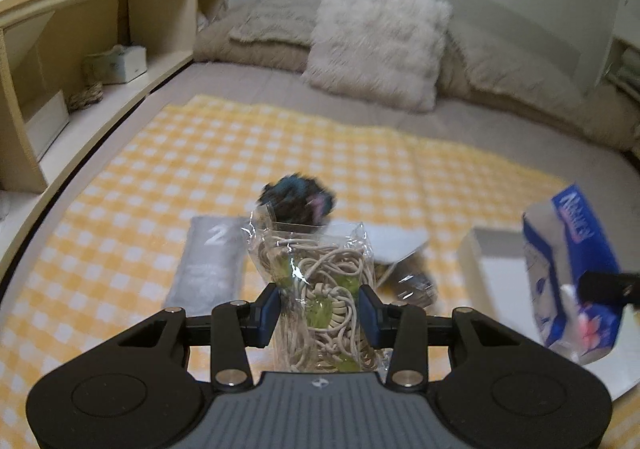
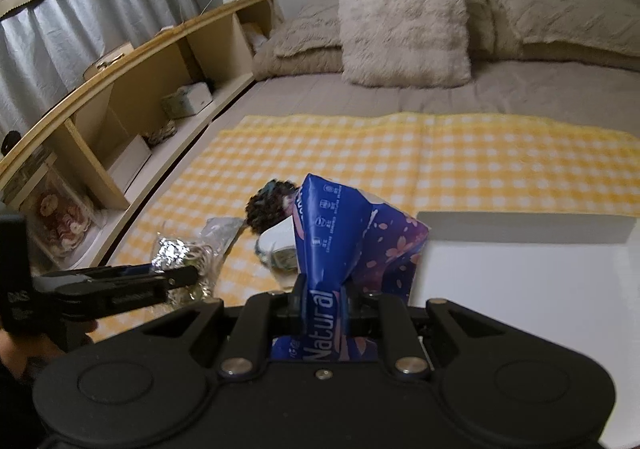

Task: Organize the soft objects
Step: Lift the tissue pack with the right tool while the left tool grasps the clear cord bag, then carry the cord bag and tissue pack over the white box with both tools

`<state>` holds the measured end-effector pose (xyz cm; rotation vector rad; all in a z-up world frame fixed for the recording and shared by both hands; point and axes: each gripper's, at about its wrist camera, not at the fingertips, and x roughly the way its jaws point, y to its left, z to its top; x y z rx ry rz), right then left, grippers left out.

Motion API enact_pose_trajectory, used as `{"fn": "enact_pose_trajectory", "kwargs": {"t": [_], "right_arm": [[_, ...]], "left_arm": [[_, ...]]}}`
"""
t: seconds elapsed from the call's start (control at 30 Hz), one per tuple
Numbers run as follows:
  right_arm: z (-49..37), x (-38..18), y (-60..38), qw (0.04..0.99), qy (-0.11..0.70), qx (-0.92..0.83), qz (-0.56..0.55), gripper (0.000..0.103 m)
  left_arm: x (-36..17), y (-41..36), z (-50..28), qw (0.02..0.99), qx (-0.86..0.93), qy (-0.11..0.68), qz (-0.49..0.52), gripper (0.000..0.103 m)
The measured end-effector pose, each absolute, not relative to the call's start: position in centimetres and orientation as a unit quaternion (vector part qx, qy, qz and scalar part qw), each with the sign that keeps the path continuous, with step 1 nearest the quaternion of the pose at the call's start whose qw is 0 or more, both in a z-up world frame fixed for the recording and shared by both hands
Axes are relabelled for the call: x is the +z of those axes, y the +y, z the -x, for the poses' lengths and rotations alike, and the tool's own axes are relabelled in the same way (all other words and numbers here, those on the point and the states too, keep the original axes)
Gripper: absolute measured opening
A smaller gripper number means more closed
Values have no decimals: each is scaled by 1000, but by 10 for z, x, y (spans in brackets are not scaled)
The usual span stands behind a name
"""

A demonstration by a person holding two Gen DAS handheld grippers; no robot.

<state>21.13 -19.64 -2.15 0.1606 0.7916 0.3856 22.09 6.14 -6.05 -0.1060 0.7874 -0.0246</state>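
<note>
My left gripper (image 1: 319, 308) pinches a clear plastic bag of beige cord (image 1: 320, 289) above the yellow checked cloth (image 1: 200, 153). My right gripper (image 2: 323, 299) squeezes a blue tissue pack (image 2: 344, 237) beside the white box (image 2: 520, 289), with a dark fuzzy ball (image 1: 298, 201) and grey packet (image 1: 208, 265) lying ahead.

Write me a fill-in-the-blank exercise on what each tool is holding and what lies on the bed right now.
1. The left tool is shut on a clear bag of ____ cords.
2. The right tool squeezes a soft pack whose main colour is ____.
3. The checked cloth on the bed is white and ____.
4. The white box sits to the ____ of the soft pack in the right wrist view.

Missing words: beige; blue; yellow; right
</note>
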Motion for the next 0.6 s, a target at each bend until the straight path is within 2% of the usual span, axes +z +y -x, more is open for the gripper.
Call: {"fn": "enact_pose_trajectory", "kwargs": {"t": [0.3,0.6], "right_arm": [[-200,-15,-242,915,367,148,-76,16],[-193,-28,-297,919,380,86,-62,16]], "left_arm": [[-41,7,-220,930,-74,351,79,43],[-46,-55,-222,920,-141,360,68,43]]}}
